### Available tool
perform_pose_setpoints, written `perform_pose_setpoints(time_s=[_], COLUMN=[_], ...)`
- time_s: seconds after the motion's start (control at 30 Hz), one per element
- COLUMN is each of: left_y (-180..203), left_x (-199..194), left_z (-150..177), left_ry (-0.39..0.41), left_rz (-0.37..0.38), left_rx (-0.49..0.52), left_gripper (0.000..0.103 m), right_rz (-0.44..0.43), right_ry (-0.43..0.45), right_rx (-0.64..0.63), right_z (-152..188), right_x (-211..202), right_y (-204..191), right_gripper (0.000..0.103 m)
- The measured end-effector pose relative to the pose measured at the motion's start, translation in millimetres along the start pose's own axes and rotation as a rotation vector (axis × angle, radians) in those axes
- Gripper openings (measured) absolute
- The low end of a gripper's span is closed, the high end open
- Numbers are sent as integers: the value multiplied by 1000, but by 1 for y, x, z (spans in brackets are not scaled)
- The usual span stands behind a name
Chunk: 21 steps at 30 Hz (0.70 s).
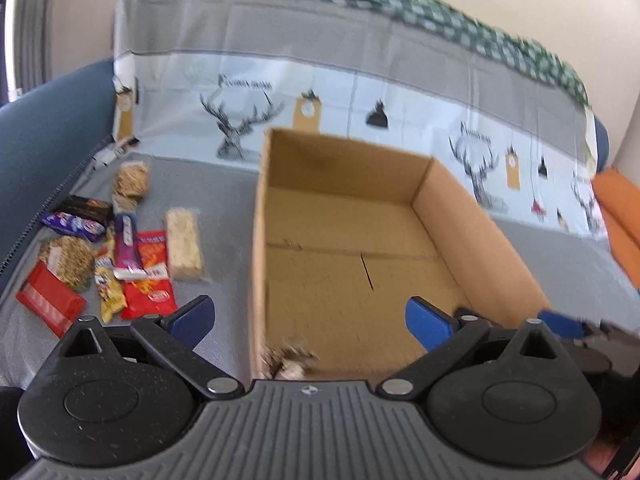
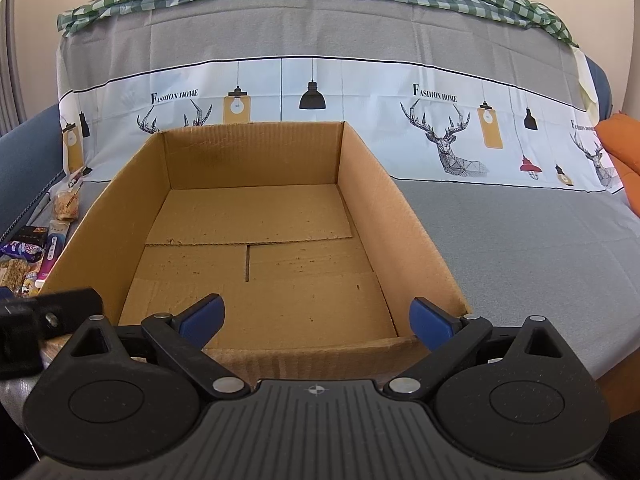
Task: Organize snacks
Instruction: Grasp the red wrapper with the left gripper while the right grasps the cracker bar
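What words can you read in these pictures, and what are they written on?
"FASHION HOME": printed on the sofa cover, by the deer, at least twice; a third print at the right edge is cut off.
Snack wrappers: print there, too blurred to read.
Cardboard box: no writing visible.

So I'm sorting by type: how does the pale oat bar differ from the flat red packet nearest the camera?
The oat bar is pale with a clear wrapper; the red packet is opaque red. The oat bar lies nearest the cardboard box; the red packet lies farthest left. Both lie flat on the grey cover.
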<state>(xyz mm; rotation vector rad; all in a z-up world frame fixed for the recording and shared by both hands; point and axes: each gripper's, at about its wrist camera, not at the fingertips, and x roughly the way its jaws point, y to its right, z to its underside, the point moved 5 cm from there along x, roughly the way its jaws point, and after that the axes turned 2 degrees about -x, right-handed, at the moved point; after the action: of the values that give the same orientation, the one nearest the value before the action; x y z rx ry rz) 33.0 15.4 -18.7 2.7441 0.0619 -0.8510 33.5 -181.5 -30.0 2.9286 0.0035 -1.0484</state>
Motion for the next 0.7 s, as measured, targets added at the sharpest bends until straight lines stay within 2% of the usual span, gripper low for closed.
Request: perform_pose_setpoints(time_s=[0.07, 0.13, 0.2, 0.27, 0.33, 0.43, 0.53, 0.7], left_y=[-13, -33, -56, -80, -106, -147, -180, -194], left_x=[-2, -3, -5, -8, -8, -6, 2, 11], left_z=[-9, -17, -26, -36, -43, -46, -39, -27], left_ry=[22, 44, 75, 132, 145, 148, 107, 69], left_rz=[3, 3, -12, -51, -84, -150, -193, -208], left_rx=[-52, -119, -173, -179, -218, -274, -328, -318], left_gripper=[85, 61, 52, 52, 52, 52, 52, 53], right_rz=[-4, -8, -17, -32, -42, -48, -68, -97], right_ry=[8, 21, 34, 38, 48, 61, 70, 117], right_rx=[5, 5, 1, -5, -9, -25, -33, -63], right_z=[-1, -2, -4, -5, -5, -7, -7, -12], right_x=[-1, -3, -3, -3, -3, -3, -4, -11], right_y=[0, 0, -2, -5, -7, -13, -20, -37], right_gripper=[95, 91, 81, 60, 54, 53, 53, 53])
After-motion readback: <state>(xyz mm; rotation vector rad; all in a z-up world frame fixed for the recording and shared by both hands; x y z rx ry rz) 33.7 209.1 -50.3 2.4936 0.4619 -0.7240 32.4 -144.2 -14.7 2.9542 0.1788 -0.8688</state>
